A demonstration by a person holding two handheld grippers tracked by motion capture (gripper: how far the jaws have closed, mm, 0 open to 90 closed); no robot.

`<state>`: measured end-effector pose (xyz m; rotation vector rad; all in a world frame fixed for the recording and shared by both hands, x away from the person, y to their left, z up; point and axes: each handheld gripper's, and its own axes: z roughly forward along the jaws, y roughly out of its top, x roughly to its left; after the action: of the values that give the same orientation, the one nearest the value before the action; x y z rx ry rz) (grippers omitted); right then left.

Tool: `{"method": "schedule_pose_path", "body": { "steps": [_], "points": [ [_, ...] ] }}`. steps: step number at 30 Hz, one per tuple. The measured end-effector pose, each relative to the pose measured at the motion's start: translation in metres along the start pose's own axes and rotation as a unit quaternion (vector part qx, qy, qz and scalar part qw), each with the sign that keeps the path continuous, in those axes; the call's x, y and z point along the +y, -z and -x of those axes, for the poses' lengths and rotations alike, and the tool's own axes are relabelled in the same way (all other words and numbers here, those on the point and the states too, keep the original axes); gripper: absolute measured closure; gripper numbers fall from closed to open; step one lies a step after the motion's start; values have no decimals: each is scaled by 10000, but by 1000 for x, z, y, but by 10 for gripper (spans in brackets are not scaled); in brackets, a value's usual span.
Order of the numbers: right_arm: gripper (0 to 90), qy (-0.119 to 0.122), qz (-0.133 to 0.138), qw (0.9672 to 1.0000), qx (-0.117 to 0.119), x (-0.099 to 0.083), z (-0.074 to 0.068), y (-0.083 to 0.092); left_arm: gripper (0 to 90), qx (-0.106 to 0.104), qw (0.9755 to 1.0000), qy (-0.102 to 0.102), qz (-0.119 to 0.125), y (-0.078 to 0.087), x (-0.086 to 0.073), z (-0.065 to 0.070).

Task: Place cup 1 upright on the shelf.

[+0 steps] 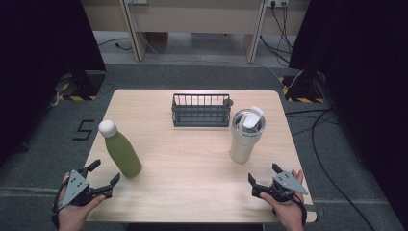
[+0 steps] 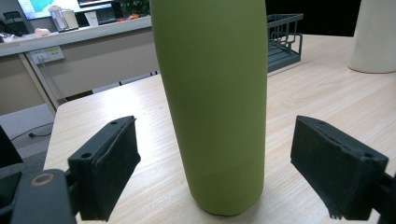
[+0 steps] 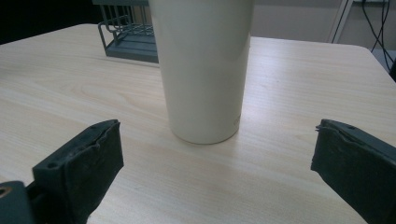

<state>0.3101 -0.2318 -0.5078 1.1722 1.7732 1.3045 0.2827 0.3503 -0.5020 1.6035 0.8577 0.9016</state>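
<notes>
At the bottom left of the frame the left tongs (image 1: 103,179) are spread wide and aim at the green bottle (image 1: 122,153), just beside them. The right tongs (image 1: 263,179), also spread, face the tumbler (image 1: 245,137); both seem ready for grasping. A rack (image 1: 200,110) stands behind on the worktop (image 1: 192,168).

Readable marks: a black "5" (image 1: 82,130) on the grey floor (image 1: 43,144) left of the table | nothing else legible.

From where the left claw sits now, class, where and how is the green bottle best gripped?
Grip the green bottle around its straight lower body, coming level from the near table edge. It stands upright, its walls parallel there, and it narrows toward the white cap. The open left claw already faces it.
</notes>
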Motion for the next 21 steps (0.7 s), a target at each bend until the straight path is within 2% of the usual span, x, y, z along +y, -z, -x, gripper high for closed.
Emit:
{"method": "schedule_pose_path", "body": {
  "steps": [10,21],
  "points": [
    [3,29,89,10000,0,11,0,-7,141,128,9999,82,36,1,-3,-4],
    [3,-30,145,9999,2,22,2,-20,140,128,9999,76,-76,-2,-4,-3]
  ]
}}
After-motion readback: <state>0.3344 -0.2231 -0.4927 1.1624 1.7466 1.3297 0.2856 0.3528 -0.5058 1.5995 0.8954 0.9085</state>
